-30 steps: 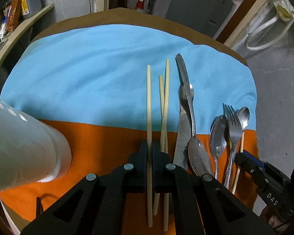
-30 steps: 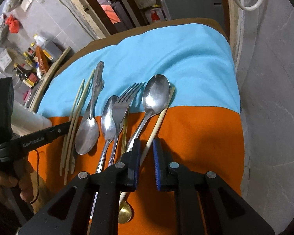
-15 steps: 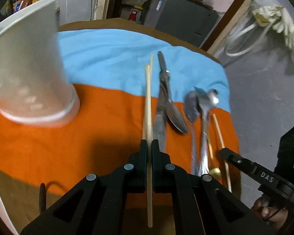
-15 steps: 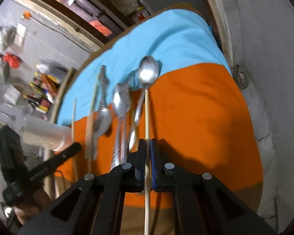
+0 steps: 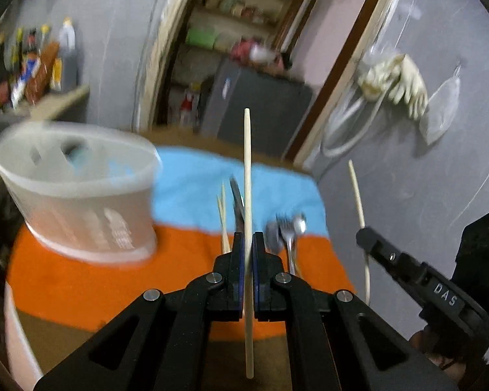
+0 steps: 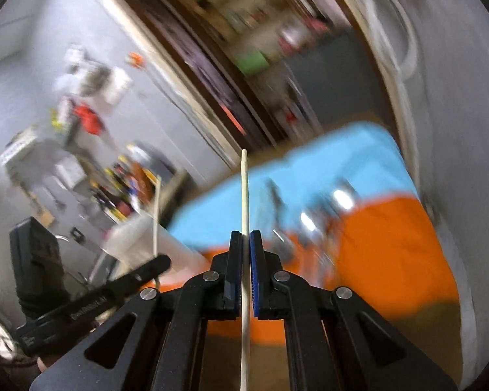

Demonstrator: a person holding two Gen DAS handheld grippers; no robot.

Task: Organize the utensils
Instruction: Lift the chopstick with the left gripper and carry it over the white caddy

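Observation:
My left gripper is shut on a pale wooden chopstick, lifted off the table and pointing up past the cloth. My right gripper is shut on a second chopstick, also raised. In the left wrist view the right gripper shows at the right with its chopstick. On the orange and blue cloth lie two more chopsticks, a knife, and spoons with a fork. A translucent white holder stands at the left.
The round table's brown edge is near me. Bottles line a shelf at the far left. A grey cabinet and a doorway lie behind the table. White gloves hang on the right wall. Both views are motion-blurred.
Both grippers have risen and tilted up, each carrying its chopstick off the cloth. The right jaws closed on their chopstick. The holder now stands in full view at the left.

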